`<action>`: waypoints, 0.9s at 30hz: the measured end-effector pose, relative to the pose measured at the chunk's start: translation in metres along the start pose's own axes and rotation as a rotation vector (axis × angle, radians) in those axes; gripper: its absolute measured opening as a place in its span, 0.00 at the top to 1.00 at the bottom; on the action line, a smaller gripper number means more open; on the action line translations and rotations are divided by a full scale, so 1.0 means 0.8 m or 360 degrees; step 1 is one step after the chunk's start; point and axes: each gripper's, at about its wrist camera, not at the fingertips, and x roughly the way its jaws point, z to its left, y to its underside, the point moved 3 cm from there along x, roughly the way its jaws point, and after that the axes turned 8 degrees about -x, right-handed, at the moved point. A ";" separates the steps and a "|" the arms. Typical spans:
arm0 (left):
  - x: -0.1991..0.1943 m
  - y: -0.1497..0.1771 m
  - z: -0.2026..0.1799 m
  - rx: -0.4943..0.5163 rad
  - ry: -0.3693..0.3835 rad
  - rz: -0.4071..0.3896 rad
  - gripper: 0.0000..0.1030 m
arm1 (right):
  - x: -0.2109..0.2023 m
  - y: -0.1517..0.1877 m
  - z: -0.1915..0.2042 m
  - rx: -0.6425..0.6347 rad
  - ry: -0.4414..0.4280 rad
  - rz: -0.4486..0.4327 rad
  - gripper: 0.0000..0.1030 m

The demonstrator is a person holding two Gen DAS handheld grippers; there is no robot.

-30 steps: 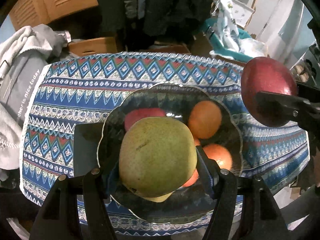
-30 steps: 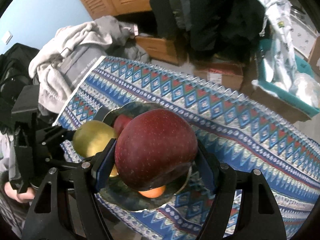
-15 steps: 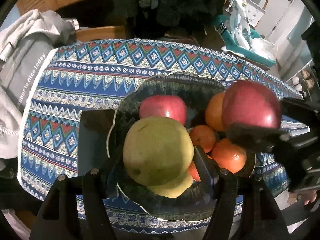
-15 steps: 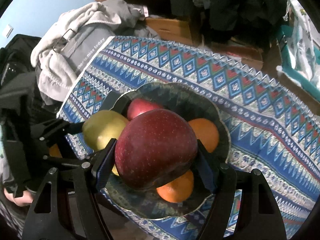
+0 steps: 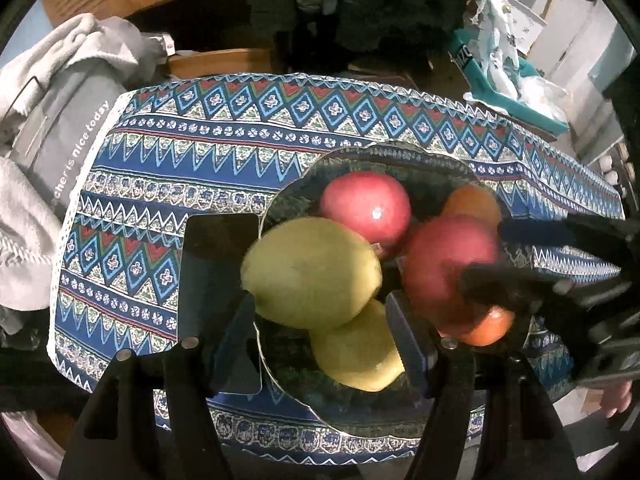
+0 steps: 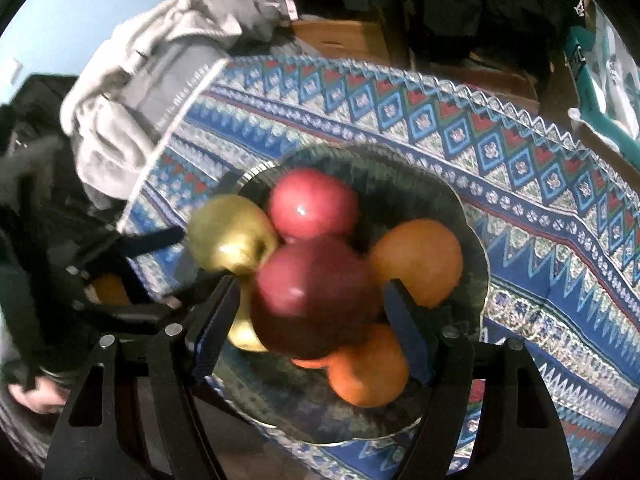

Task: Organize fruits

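Note:
A dark glass bowl [image 5: 384, 156] [image 6: 472, 236] stands on the patterned tablecloth. It holds a red apple [image 5: 366, 210] [image 6: 312, 204], oranges [image 6: 418, 260] [image 5: 474, 206] and a yellow-green fruit [image 5: 358, 350]. My left gripper [image 5: 320, 320] is shut on a green pear [image 5: 312, 274] [image 6: 230, 234], low over the bowl's left side. My right gripper [image 6: 310, 314] is shut on a dark red apple [image 6: 316, 296] [image 5: 448, 272], low over the bowl's middle, among the other fruit.
The blue patterned tablecloth [image 5: 200, 148] [image 6: 540, 184] covers a small table. A black flat object [image 5: 216, 272] lies left of the bowl. A grey hoodie and towel [image 5: 52, 120] are heaped at the left edge. Boxes and clutter stand behind.
Both grippers have come down toward the bowl with their fruit. The red apple has moved from above the table's right side to the bowl's middle.

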 end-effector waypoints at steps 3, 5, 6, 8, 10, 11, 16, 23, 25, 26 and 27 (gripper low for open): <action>-0.002 0.003 -0.001 0.0036 -0.0028 -0.0004 0.37 | -0.015 -0.006 0.003 -0.0028 0.0026 -0.0033 0.26; -0.008 0.004 -0.001 0.0020 -0.0015 -0.0011 0.37 | -0.025 -0.009 0.004 -0.0032 0.0043 -0.0056 0.26; -0.012 0.005 -0.001 0.0016 -0.0015 -0.0018 0.37 | -0.031 -0.010 0.005 -0.0039 0.0061 -0.0067 0.26; -0.022 0.005 -0.001 -0.0001 0.0000 -0.0034 0.37 | -0.041 -0.012 0.006 -0.0052 0.0087 -0.0083 0.26; -0.034 0.005 -0.002 -0.0014 0.0020 -0.0057 0.36 | -0.052 -0.011 0.006 -0.0058 0.0119 -0.0106 0.26; -0.039 0.005 -0.003 -0.0018 0.0025 -0.0067 0.35 | -0.059 -0.011 0.007 -0.0064 0.0138 -0.0119 0.26; -0.071 0.002 -0.014 -0.0015 0.0055 -0.0153 0.30 | -0.090 -0.007 0.010 -0.0097 0.0234 -0.0171 0.26; -0.120 0.002 -0.031 0.0020 0.0045 -0.0319 0.25 | -0.144 0.003 0.021 -0.0151 0.0348 -0.0275 0.25; -0.136 0.003 -0.038 0.0048 0.0014 -0.0396 0.25 | -0.160 0.008 0.024 -0.0157 0.0359 -0.0314 0.21; -0.143 0.003 -0.041 0.0064 0.0007 -0.0425 0.24 | -0.169 0.011 0.025 -0.0156 0.0367 -0.0334 0.20; -0.150 0.003 -0.045 0.0081 -0.0006 -0.0460 0.23 | -0.178 0.014 0.025 -0.0160 0.0376 -0.0353 0.20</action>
